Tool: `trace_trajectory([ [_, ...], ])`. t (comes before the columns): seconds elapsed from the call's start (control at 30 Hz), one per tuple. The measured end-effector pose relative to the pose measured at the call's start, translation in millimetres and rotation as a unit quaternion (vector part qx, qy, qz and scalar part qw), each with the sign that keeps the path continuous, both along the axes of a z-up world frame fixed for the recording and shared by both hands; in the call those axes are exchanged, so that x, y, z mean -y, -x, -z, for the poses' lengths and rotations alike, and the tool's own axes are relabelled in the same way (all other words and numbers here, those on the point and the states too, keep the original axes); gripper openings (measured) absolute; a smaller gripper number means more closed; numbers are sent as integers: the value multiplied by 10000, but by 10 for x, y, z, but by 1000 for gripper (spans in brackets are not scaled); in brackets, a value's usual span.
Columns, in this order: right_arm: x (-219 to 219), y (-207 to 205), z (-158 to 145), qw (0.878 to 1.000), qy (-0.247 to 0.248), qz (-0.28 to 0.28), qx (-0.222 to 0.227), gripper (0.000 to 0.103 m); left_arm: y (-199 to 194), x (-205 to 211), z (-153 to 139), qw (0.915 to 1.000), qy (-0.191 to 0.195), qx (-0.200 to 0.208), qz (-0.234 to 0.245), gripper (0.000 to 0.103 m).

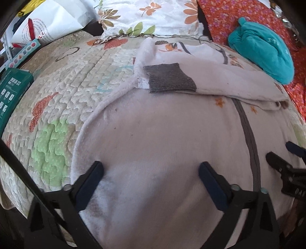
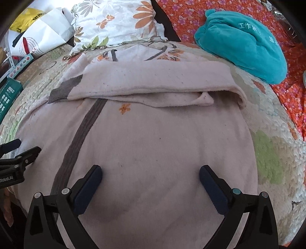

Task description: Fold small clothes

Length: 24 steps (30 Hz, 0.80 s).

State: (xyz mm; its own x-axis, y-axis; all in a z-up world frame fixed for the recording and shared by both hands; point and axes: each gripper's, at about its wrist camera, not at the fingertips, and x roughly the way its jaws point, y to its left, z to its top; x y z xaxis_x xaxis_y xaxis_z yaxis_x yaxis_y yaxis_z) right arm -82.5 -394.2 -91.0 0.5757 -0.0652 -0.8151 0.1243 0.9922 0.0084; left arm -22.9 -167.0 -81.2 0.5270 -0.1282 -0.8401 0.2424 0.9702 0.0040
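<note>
A pale pink garment (image 1: 162, 138) (image 2: 153, 143) with a grey stripe (image 1: 250, 145) (image 2: 80, 138) lies spread on the quilted bed cover. Its far part is folded back toward me; a grey cuff (image 1: 168, 78) (image 2: 65, 88) shows on the fold. My left gripper (image 1: 151, 168) hovers over the near left part of the cloth, jaws wide apart, nothing between them. My right gripper (image 2: 151, 172) stands open over the near right part, likewise with only flat cloth below. Each gripper shows at the edge of the other's view: the right gripper (image 1: 285, 153), the left gripper (image 2: 21, 149).
The quilted cover (image 1: 57, 107) (image 2: 273, 153) lies under the garment. A teal plush item (image 1: 265, 53) (image 2: 242, 44) sits on orange floral fabric (image 1: 229, 21) at the far right. A floral pillow (image 1: 153, 17) (image 2: 114, 23), a white bag (image 1: 49, 23) and a green box (image 1: 13, 90) stand at the far left.
</note>
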Motion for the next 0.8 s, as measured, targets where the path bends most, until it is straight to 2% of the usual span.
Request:
trace_trajectory([
  [0.07, 16, 32, -10, 10000, 29, 41, -73, 102, 58, -66, -35, 9999, 80, 8, 76, 76],
  [0.17, 39, 85, -16, 9998, 25, 114, -158, 102, 108, -168, -75, 9996, 254, -77, 81, 62],
  [0.2, 41, 98, -18, 9997, 26, 127, -185, 102, 124, -203, -91, 9993, 350, -125, 61, 61],
  [0.3, 27, 146, -27, 9994, 54, 175, -306, 102, 167, -240, -107, 9983, 522, -255, 22, 59],
  [0.53, 50, 389, -41, 9984, 118, 163, -526, 103, 286, -89, -165, 9974, 598, -314, 266, 59],
  [0.7, 145, 539, -25, 9985, 149, 210, -488, 102, 395, 63, -265, 9965, 657, -183, 482, 59],
  [0.8, 204, 623, -67, 9987, 173, 292, -370, 102, 465, 154, -284, 9966, 546, -11, 622, 59],
])
